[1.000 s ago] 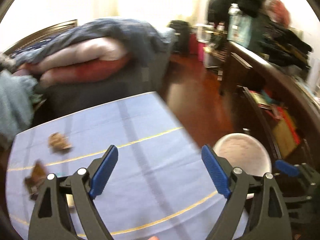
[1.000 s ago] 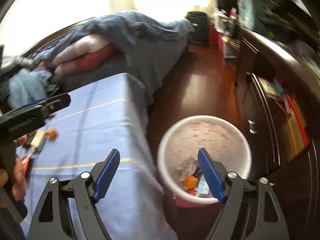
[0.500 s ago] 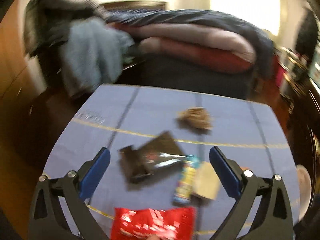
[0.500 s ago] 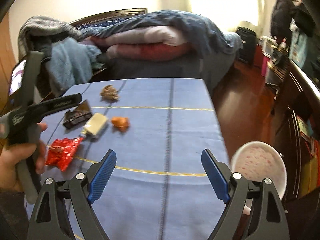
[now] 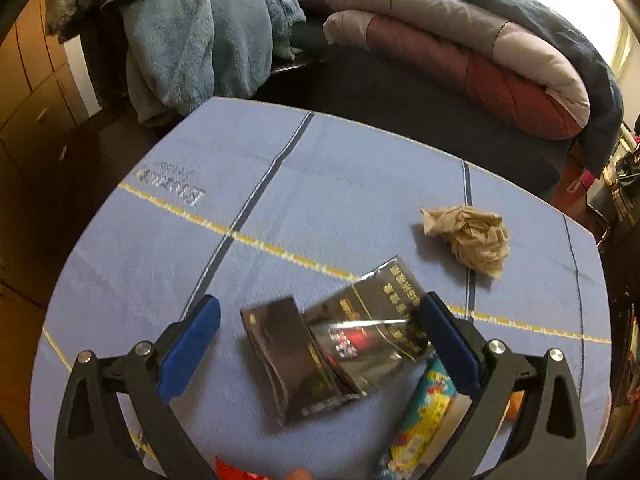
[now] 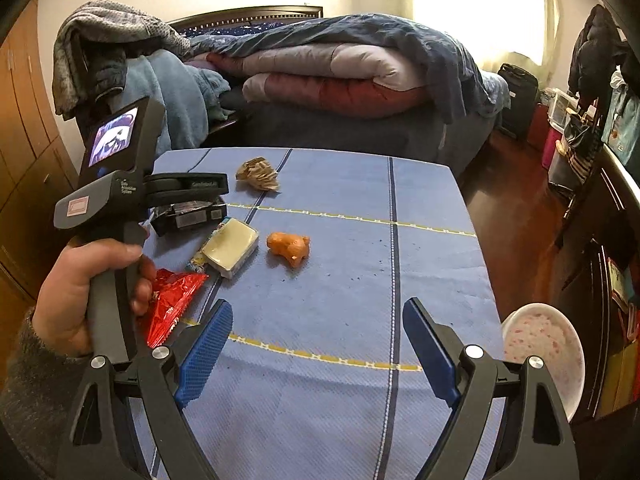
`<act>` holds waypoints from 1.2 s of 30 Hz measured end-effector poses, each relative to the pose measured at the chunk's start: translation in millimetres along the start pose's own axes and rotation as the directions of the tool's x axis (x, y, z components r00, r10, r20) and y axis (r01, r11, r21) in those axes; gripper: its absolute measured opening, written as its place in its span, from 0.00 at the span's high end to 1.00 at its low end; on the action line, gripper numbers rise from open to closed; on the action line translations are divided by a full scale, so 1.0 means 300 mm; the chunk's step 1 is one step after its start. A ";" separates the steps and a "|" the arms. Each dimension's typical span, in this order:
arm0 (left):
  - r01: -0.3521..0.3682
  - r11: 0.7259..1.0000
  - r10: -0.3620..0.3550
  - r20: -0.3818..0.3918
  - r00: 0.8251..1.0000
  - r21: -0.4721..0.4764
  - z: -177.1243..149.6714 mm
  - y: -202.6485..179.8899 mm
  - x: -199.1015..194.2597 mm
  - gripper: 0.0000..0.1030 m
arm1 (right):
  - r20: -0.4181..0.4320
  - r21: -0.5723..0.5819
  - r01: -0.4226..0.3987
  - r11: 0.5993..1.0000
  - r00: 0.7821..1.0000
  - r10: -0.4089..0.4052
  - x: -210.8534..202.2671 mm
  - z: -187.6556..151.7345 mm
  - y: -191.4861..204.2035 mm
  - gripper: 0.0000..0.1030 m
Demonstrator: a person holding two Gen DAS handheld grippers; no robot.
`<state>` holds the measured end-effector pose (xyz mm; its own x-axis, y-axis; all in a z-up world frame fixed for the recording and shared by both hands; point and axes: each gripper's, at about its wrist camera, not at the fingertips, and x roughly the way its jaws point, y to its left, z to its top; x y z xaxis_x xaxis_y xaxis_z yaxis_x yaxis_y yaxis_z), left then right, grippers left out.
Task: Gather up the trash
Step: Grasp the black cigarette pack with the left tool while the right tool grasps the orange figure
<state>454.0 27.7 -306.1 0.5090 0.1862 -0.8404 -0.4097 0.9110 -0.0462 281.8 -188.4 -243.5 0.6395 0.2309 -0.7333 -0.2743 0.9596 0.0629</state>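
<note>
Black foil wrapper (image 5: 340,344) lies between the wide left claw (image 5: 320,344) (just opened); right claw (image 6: 318,348) gapes empty.

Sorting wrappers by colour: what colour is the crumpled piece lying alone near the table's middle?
Orange. The crumpled piece shows best in the right wrist view.
</note>
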 end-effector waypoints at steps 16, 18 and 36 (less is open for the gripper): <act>0.121 0.992 -0.121 -0.009 0.993 0.030 0.000 -0.020 0.029 0.09 | -0.010 -0.014 -0.017 1.000 1.000 0.017 0.062 0.040 0.063 0.16; 0.143 0.989 -0.142 -0.011 0.990 0.025 -0.003 -0.006 0.024 0.10 | -0.012 -0.015 -0.009 1.000 1.000 0.009 0.074 0.047 0.066 0.16; 0.186 0.981 -0.190 0.122 0.974 0.046 0.018 0.207 -0.167 0.31 | -0.087 0.033 0.050 0.998 0.995 -0.047 0.355 0.137 0.082 0.33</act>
<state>407.1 76.9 -264.0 0.6662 0.0528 -0.7439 -0.2727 0.9457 -0.1771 372.5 -133.6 -292.3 0.5868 0.1705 -0.7916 -0.2180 0.9747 0.0483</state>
